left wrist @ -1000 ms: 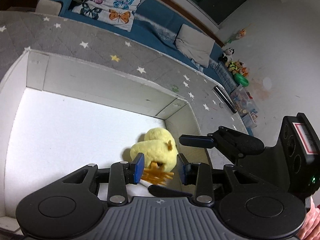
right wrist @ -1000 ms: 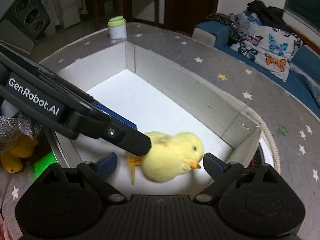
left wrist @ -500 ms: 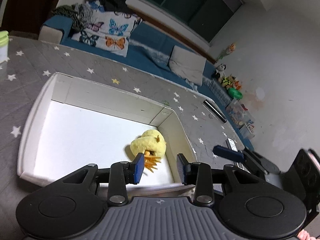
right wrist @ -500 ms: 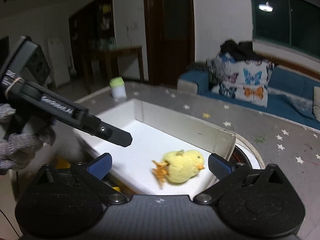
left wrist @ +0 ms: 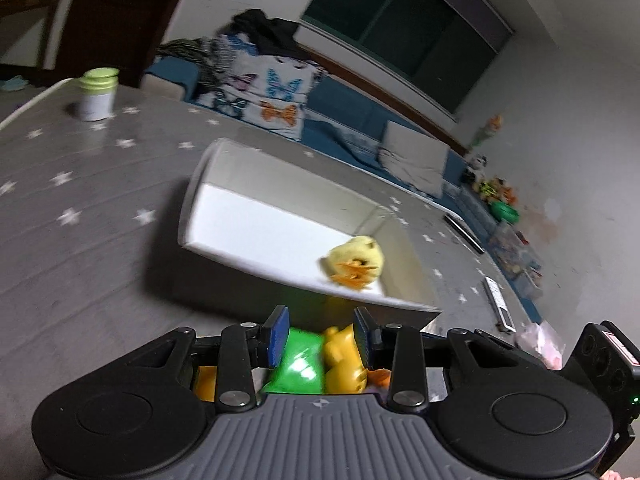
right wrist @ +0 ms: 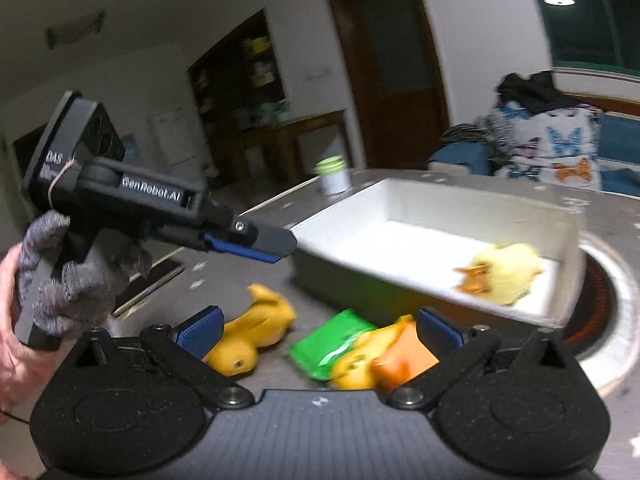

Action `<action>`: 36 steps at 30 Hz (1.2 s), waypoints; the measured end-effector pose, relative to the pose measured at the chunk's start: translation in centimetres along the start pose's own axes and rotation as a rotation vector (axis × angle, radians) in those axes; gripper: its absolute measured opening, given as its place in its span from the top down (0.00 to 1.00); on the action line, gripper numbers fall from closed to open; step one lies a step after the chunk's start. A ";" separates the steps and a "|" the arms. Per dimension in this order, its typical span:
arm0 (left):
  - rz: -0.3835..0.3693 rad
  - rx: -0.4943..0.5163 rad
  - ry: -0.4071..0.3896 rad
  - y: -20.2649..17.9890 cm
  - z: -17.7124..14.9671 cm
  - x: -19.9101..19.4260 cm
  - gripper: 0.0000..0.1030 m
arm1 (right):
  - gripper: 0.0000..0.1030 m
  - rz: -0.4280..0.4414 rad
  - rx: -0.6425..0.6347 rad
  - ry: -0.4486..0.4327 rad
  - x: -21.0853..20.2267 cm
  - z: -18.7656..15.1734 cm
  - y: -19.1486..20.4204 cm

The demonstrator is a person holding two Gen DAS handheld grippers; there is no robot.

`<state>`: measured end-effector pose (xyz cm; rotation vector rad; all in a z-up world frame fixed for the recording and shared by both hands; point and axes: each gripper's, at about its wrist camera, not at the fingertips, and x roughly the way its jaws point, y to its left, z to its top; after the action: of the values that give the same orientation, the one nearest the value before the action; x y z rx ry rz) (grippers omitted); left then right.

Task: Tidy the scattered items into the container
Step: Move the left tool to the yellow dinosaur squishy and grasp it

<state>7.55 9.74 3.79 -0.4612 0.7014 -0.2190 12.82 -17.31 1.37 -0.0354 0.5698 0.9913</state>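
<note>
Your two wrist views looked forward from low above the tabletop [left wrist: 80, 184], both close to the white box [left wrist: 280, 196] [right wrist: 420, 204] holding the plush chick [left wrist: 356, 258] [right wrist: 504, 272], which they shared.

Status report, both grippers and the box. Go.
Left gripper open, empty. Right gripper open, empty. Chick in box. Two ducks and green packet on table beside box.
</note>
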 end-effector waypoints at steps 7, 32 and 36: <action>0.054 -0.044 0.016 2.3 -2.1 -1.2 0.64 | 0.00 0.085 -0.115 0.076 3.8 -0.7 3.4; 0.084 0.001 0.166 4.3 -2.8 1.0 0.63 | 0.00 0.144 -0.441 0.285 13.5 0.5 6.1; 0.067 0.018 0.196 4.4 -2.4 1.5 0.63 | 0.00 0.182 -0.468 0.309 14.5 0.7 6.2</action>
<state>7.28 12.30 -0.76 -0.4011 0.9049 -0.2088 14.22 -2.35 -3.45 -0.5684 0.6180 1.2918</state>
